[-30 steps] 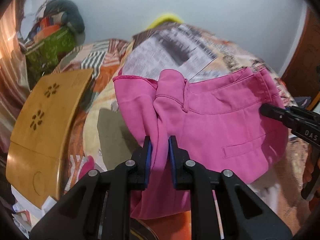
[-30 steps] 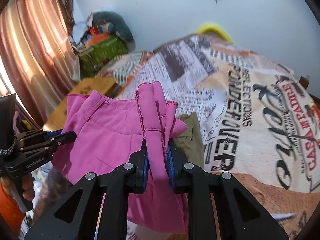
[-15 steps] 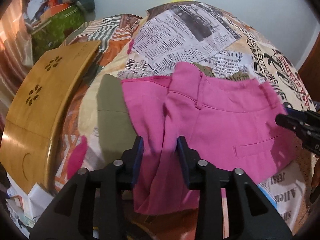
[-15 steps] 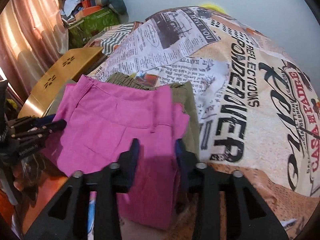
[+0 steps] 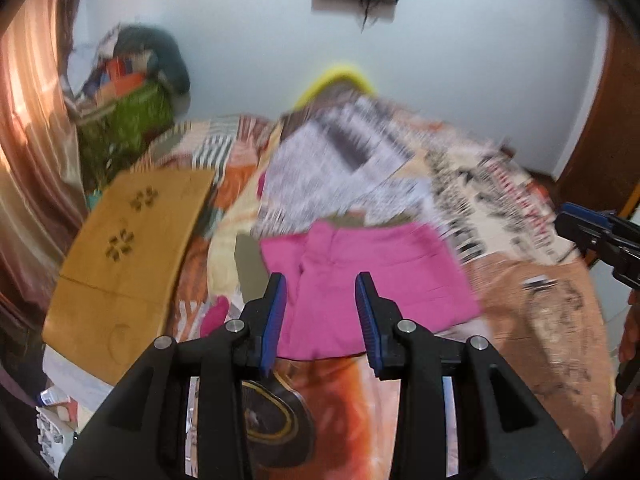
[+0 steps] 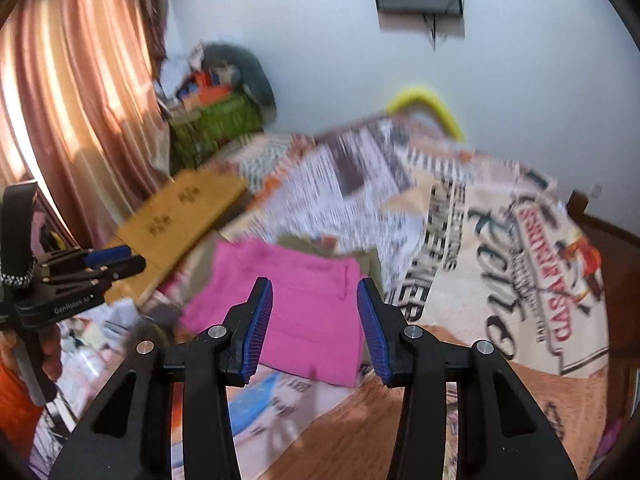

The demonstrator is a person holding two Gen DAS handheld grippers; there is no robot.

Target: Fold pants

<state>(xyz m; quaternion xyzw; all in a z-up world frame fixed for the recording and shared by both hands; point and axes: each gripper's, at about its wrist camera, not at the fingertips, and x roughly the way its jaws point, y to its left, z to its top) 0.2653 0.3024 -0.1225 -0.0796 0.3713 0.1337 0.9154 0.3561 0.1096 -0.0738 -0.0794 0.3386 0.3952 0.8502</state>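
Observation:
The pink pants (image 5: 372, 280) lie folded flat on the bed, on top of an olive garment whose edge shows behind them; they also show in the right wrist view (image 6: 296, 304). My left gripper (image 5: 320, 320) is open and empty, raised a little back from the pants' near edge. My right gripper (image 6: 314, 328) is open and empty, raised above the pants' near edge. The right gripper also shows at the right edge of the left wrist view (image 5: 596, 236), and the left gripper at the left edge of the right wrist view (image 6: 88, 268).
The bed has a newspaper-print cover (image 6: 500, 248). A wooden board (image 5: 128, 252) lies along the bed's left side. A green bag with clutter (image 5: 124, 120) stands by the curtain (image 6: 72, 92). A yellow pillow edge (image 5: 340, 76) shows at the far end.
Both grippers opened and let go of the pink pants, which now lie flat on the bed. Both grippers pulled back and up, away from the pants.

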